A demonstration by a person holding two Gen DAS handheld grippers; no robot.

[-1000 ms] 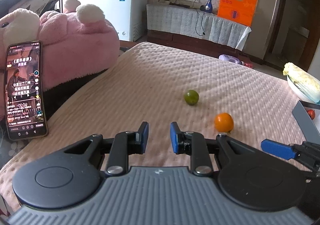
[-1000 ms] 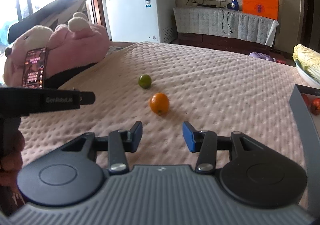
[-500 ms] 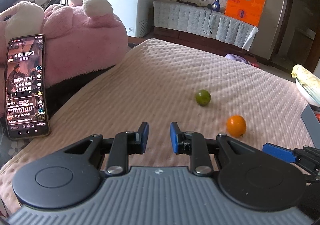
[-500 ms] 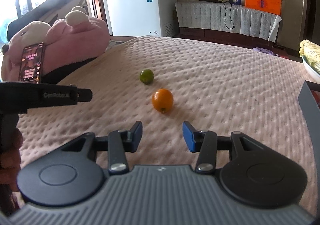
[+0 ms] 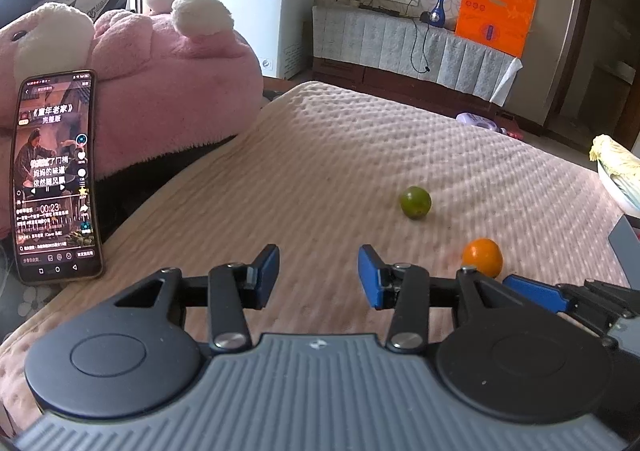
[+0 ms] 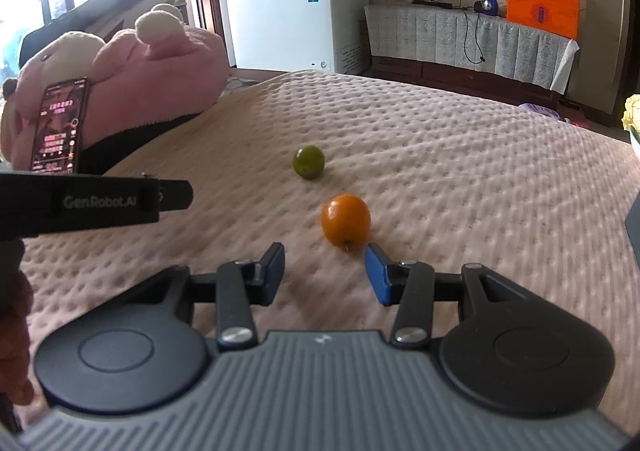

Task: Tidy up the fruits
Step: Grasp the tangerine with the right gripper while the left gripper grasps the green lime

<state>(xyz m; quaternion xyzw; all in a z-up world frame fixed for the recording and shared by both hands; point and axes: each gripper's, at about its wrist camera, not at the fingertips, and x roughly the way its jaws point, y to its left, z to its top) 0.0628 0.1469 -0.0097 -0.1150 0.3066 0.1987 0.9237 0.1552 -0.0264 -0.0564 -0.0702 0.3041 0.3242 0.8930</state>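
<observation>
A small green fruit (image 5: pixel 415 202) (image 6: pixel 308 162) and an orange fruit (image 5: pixel 482 257) (image 6: pixel 345 220) lie on the pink quilted cover (image 5: pixel 320 155). My left gripper (image 5: pixel 318 275) hovers short of the green fruit; its jaws are opening and nothing is between them. My right gripper (image 6: pixel 325 275) stands open just in front of the orange fruit, which sits beyond its fingertips and is not gripped. The right gripper's blue finger (image 5: pixel 534 293) shows at the lower right of the left wrist view, beside the orange fruit.
A phone (image 5: pixel 56 175) leans on a pink plush toy (image 5: pixel 160 83) at the left. A grey tray edge (image 5: pixel 624 247) and a bowl with a cabbage (image 5: pixel 616 167) sit at the right. The left tool's black bar (image 6: pixel 92 201) crosses the right wrist view.
The left gripper's jaws have spread apart from nearly shut. The right gripper has crept closer to the orange fruit, which now lies just ahead of its fingertips.
</observation>
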